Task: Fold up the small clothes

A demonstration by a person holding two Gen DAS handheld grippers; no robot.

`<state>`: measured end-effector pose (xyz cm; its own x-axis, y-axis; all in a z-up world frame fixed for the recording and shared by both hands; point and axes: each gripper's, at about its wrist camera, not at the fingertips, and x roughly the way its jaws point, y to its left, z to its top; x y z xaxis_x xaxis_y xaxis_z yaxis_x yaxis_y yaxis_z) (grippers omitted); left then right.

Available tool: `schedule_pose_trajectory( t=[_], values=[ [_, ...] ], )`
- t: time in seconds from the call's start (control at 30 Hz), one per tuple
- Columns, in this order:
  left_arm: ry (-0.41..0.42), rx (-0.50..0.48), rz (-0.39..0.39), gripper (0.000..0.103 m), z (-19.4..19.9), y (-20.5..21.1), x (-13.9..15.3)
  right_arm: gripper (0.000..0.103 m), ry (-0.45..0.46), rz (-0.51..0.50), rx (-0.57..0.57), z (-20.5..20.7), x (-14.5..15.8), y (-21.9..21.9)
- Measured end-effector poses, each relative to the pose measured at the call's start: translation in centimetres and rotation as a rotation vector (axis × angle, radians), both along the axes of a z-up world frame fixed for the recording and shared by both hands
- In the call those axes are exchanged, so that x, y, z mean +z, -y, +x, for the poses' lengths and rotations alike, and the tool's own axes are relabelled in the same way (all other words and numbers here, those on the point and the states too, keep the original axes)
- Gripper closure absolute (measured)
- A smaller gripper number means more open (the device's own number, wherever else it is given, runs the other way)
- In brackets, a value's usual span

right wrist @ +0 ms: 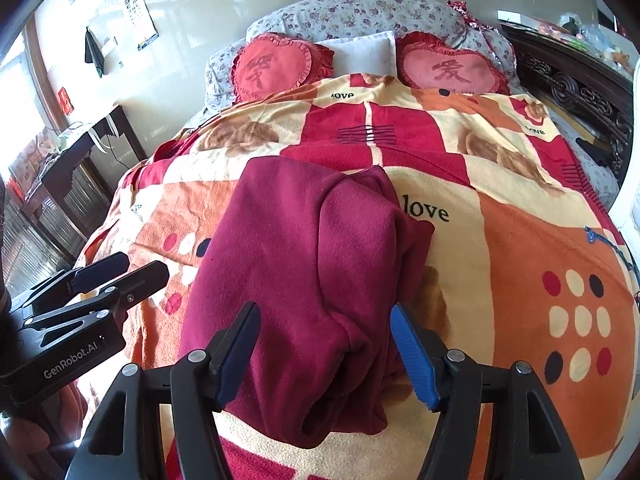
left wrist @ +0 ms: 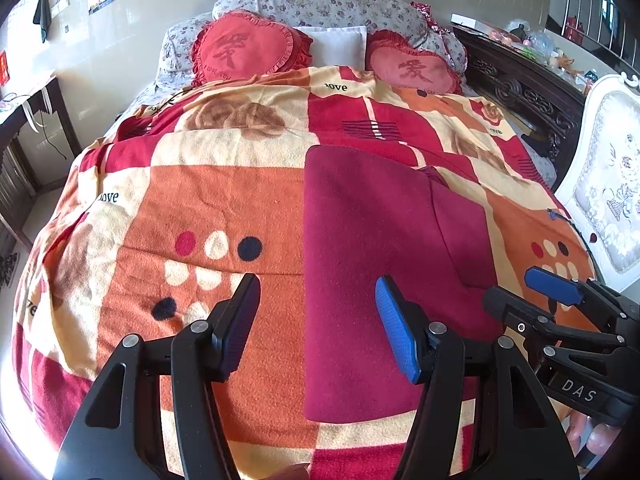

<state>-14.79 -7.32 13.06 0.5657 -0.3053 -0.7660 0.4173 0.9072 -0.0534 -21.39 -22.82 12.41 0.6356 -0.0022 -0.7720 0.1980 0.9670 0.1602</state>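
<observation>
A dark red fleece garment lies flat on the patterned blanket, folded into a long strip with one side laid over the middle. In the right wrist view the garment shows its folded flap on the right. My left gripper is open and empty, above the garment's near left edge. My right gripper is open and empty, with the garment's near end between its fingers but not held. The right gripper also shows in the left wrist view, and the left gripper in the right wrist view.
Two red heart cushions and floral pillows lie at the bed's head. A carved dark headboard and a white chair stand on the right. A dark desk stands on the left.
</observation>
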Motion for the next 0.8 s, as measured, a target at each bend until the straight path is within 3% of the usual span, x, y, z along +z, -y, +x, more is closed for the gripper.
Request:
schedule_pose_trajectory(
  t=[0.8],
  values=[
    [-0.017, -0.006, 0.006, 0.043, 0.5, 0.0, -1.0, 0.037, -0.037, 0.014, -0.006, 0.8, -1.2, 0.1]
  ],
)
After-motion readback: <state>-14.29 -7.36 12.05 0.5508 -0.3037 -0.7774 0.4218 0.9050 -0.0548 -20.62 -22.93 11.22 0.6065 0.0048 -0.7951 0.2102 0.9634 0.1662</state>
